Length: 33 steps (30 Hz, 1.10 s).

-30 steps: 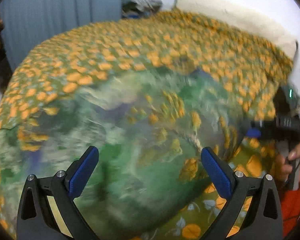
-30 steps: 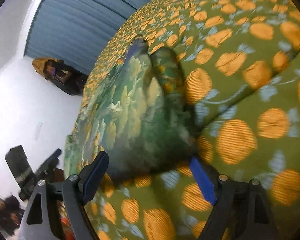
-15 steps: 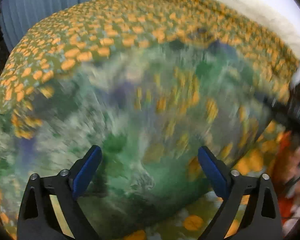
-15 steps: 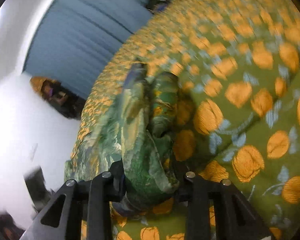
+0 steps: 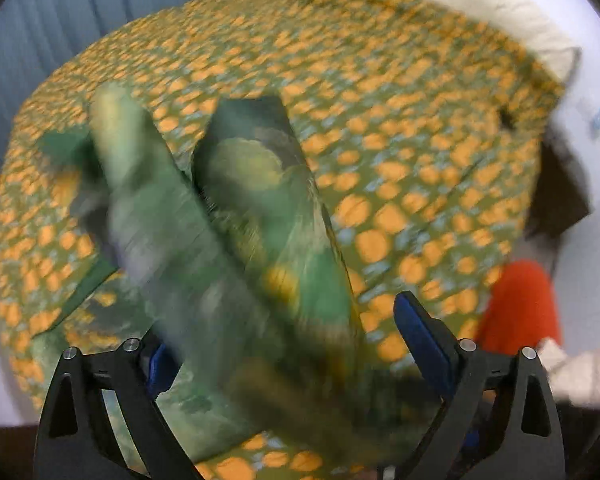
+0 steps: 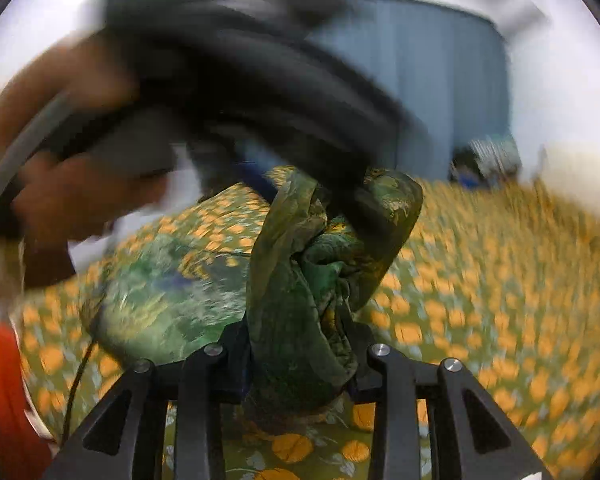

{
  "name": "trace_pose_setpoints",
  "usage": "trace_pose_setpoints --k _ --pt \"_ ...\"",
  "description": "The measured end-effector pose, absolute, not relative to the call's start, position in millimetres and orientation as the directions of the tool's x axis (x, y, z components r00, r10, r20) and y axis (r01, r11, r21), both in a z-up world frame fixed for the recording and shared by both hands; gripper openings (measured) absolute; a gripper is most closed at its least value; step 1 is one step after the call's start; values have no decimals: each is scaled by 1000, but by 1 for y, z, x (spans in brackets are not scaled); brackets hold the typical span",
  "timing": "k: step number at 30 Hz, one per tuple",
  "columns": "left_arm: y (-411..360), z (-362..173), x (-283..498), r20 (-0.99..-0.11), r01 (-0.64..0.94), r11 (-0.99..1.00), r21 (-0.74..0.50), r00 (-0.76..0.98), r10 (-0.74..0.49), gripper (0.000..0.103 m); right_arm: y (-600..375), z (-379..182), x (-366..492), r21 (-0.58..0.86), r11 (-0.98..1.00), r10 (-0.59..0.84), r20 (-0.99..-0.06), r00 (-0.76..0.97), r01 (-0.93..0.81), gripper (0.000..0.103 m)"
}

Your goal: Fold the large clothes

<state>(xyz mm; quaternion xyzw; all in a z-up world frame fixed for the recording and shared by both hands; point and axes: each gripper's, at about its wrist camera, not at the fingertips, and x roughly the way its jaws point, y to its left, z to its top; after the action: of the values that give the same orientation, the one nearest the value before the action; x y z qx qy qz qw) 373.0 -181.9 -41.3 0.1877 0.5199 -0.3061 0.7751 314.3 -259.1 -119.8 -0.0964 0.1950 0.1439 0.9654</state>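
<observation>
Our right gripper [image 6: 300,354] is clamped on a bunched fold of the green patterned silky garment [image 6: 316,264], lifted above the orange-flowered olive bedsheet [image 6: 500,300]. Our left gripper [image 5: 284,340] stands wide apart around the garment's blurred folds.

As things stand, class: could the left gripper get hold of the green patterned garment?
Probably yes. The left gripper is open with the green garment bunched between its fingers, nothing blocking. The right gripper already clamps a fold of it. Motion blur hides the exact contact.
</observation>
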Motion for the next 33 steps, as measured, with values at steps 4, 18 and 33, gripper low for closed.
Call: trace_pose_setpoints --k 4,18,33 --pt "-167 -57 379 -937 615 784 81 315 -150 50 -233 -121 306 -211 906 264 -396 880 -367 34" --pt "-15 -49 418 -912 469 869 -159 266 -311 29 -277 -129 305 105 887 442 -477 760 -450 66" --pt "116 -114 431 -863 315 894 -320 293 -412 32 -190 -136 399 135 826 487 -660 572 -547 41"
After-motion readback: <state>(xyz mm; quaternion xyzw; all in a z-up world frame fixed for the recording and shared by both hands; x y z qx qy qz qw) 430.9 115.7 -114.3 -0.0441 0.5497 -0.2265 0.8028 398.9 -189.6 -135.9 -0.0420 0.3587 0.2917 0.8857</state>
